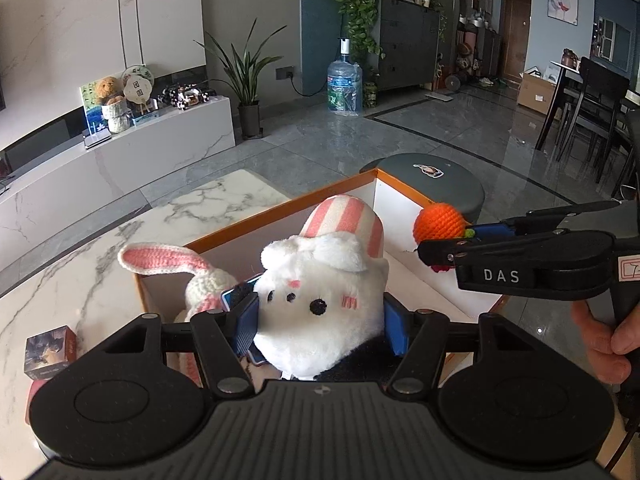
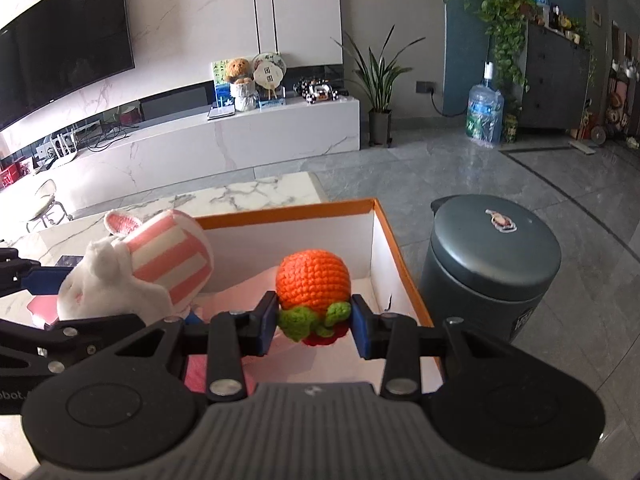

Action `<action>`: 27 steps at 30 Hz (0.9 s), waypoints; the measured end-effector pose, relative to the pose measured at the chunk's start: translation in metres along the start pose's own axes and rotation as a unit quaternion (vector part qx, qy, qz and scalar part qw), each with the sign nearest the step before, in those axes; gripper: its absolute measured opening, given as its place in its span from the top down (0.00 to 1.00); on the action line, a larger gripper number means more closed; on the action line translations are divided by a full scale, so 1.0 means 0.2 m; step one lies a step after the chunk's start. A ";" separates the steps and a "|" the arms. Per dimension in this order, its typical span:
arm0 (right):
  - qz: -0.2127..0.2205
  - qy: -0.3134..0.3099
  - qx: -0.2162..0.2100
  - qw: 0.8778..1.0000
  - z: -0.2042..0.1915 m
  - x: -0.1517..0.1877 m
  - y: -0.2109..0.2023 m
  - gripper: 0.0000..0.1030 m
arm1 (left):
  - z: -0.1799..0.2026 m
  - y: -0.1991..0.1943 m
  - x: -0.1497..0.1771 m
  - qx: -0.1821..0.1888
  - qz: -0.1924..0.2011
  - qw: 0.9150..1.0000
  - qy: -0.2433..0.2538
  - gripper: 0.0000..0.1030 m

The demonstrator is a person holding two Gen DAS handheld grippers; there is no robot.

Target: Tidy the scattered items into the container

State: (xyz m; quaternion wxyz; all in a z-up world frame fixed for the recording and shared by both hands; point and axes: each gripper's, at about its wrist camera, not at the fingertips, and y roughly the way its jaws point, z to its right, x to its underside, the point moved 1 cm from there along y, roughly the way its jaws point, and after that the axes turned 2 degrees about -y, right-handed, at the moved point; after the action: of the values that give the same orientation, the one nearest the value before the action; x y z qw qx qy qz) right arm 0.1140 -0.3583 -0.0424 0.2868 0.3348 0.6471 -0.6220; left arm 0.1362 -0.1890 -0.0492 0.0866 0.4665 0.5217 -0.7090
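A: The marble surface (image 1: 120, 232) is seen first, with the orange-rimmed box (image 2: 384, 232) set at its far corner, just beside a grey bin (image 2: 492, 260) on the floor.

B: And the box is being approached from both sides. The carrying step is judged to be in hand, with two toys brought in together.

A: The bigger load is in the left gripper (image 1: 320, 320). A white plush with a striped pink cap (image 1: 320, 292) is squeezed between its blue pads, the jaws set wide around the soft body. It is held over the near edge of the box.

B: A crocheted rabbit (image 1: 192, 272) is glimpsed behind it, ears up, seemingly inside the box already, though its footing is hidden.

A: Smaller now: the right gripper (image 2: 314, 320). Its jaws are drawn in to a moderate gap, clamped on the green-leafed base of an orange crochet fruit (image 2: 314, 280), held above the box's white interior.

B: So release is what is called for next. Both loads would need to be lowered past the rim, then the jaws eased apart.

A: One small printed box (image 1: 50, 350) is left out on the surface at the near left. It can be expected to be fetched afterwards.
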 end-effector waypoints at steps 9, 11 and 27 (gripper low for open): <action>-0.011 0.018 0.021 1.000 0.15 0.01 0.06 0.60 | 0.13 0.19 -0.04 0.044 -0.025 0.999 0.020 0.30; -0.014 0.014 0.013 1.000 0.18 0.03 0.06 0.60 | 0.16 0.23 -0.03 0.048 -0.033 0.998 0.025 0.30; -0.060 -0.030 -0.022 0.998 0.17 0.09 0.14 0.59 | 0.16 0.35 0.01 0.043 -0.099 0.994 0.025 0.25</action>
State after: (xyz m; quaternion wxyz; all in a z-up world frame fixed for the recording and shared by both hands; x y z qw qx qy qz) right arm 0.1235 -0.3904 -0.0755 0.2762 0.2701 0.6705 -0.6334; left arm 0.1592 -0.2444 -0.0963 -0.0175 0.4332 0.5364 -0.7241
